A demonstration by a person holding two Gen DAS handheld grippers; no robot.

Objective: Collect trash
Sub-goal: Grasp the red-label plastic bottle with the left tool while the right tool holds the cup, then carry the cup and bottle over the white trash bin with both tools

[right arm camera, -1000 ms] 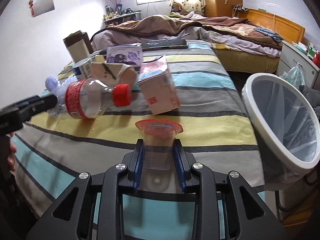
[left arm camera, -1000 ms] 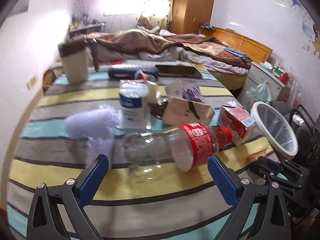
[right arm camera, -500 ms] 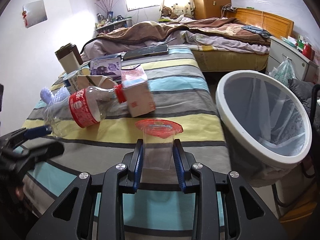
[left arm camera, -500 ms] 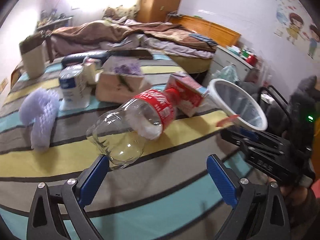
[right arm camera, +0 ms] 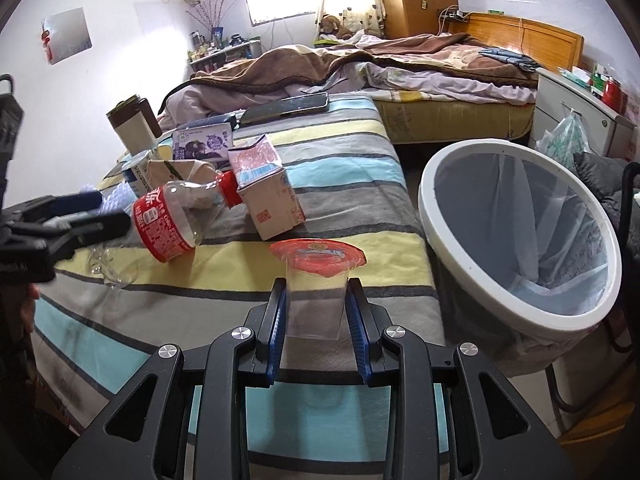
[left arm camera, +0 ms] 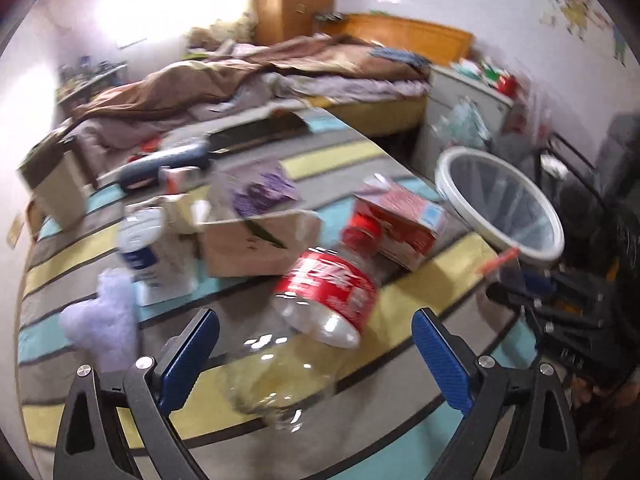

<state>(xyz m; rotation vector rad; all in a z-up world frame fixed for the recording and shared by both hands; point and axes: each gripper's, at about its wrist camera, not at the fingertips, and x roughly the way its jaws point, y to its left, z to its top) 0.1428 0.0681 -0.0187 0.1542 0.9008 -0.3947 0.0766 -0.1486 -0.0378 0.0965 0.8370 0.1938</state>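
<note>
While the left wrist view is smeared by motion blur, the left tongs (left arm camera: pixel 314 356) read as spread wide, with the clear plastic bottle (left arm camera: pixel 316 320), red label and red cap, lying on its side between and just ahead of the blue fingers (left arm camera: pixel 188 354); whether either pad touches it cannot be told. Beyond it on the striped bed cover (left arm camera: pixel 404 308) lie a red-and-white carton (left arm camera: pixel 404 220), a brown paper box (left arm camera: pixel 256 244) and a lilac fluffy item (left arm camera: pixel 106 320). The white-rimmed bin (left arm camera: pixel 498 208) stands off the bed's right edge. Right wrist view, sharp: the right tongs (right arm camera: pixel 318 320) are clenched on a clear plastic cup (right arm camera: pixel 316 300) with a red foil lid, held upright above the bed cover (right arm camera: pixel 360 216). The bin (right arm camera: pixel 520 236), lined with a thin bag, sits just to the right, mouth tilted toward the camera; the bottle (right arm camera: pixel 168 220) lies well to the left. Judgement: step in hand is carrying the cup to the bin. To do it well, the cup should be brought fully over the open mouth, clear of the rim, before the tongs release, since the tilted rim could deflect a short drop.
</note>
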